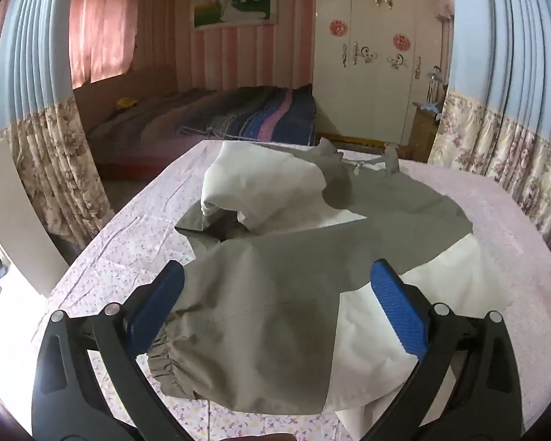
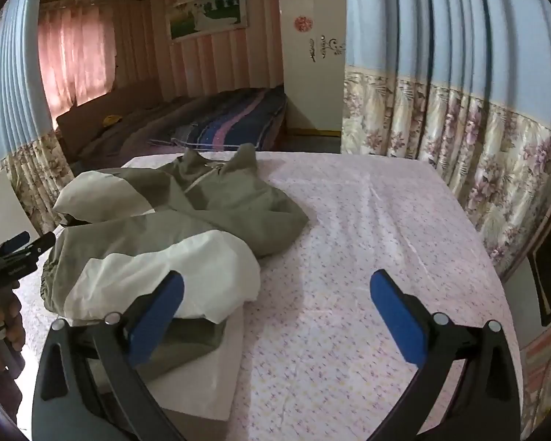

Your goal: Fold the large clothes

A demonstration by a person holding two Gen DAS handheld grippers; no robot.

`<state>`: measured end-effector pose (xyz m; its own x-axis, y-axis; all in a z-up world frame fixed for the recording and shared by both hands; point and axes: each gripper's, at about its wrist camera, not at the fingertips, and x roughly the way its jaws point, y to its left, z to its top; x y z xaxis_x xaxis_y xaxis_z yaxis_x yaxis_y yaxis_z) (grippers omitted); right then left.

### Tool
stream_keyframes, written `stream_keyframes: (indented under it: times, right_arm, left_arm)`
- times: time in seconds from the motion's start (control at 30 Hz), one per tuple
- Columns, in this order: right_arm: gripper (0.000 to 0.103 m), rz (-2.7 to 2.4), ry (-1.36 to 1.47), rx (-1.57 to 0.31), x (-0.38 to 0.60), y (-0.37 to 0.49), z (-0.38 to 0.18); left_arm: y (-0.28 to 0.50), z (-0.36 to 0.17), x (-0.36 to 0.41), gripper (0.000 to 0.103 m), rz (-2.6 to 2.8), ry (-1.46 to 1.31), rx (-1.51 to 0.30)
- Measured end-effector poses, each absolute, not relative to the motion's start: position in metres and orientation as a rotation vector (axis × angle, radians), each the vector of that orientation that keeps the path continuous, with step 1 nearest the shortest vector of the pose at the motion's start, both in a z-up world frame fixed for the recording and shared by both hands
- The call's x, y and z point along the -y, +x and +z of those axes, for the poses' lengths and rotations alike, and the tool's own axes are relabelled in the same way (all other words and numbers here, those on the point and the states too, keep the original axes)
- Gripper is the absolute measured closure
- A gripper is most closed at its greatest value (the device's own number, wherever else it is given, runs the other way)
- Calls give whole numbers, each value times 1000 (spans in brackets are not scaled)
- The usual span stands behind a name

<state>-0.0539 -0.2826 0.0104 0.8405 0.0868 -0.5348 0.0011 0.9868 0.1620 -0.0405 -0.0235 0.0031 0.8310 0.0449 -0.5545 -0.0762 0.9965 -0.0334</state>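
From the left wrist, the left gripper (image 1: 277, 283) stood wide open over the olive-and-white jacket (image 1: 275, 294), gripping nothing. From the right wrist, the right gripper (image 2: 277, 294) gaped empty above the floral cloth (image 2: 367, 239), the jacket heaped at its left.

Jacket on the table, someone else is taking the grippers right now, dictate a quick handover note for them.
Left gripper: open, holding nothing, over the jacket's near sleeve and elastic cuff.
Right gripper: open, holding nothing, over the floral tablecloth beside the jacket.
Jacket: olive and white, lying crumpled on the left part of the table, collar at the far end, sleeves bunched over the body.
Done: no neat fold is visible.
Left: spread it flat, fold the sleeves in, then fold the body.
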Motion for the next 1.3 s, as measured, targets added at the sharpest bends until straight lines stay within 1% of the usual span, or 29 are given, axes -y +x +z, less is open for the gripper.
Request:
stream_keyframes:
  times: [0.47, 0.7, 0.9, 1.3]
  right_arm:
    - [2, 23, 127, -573, 263, -6, 16]
    - [2, -37, 155, -550, 251, -5, 26]
    - [2, -61, 122, -540, 248, -1, 32]
    - [2, -54, 137, -576, 256, 21, 19]
  left_arm:
    - [-2, 16, -16, 3, 61, 21, -542]
    - [23, 15, -37, 3, -5, 0, -559]
    - [39, 7, -38, 3, -41, -1, -556]
    - [46, 2, -36, 3, -15, -18, -577]
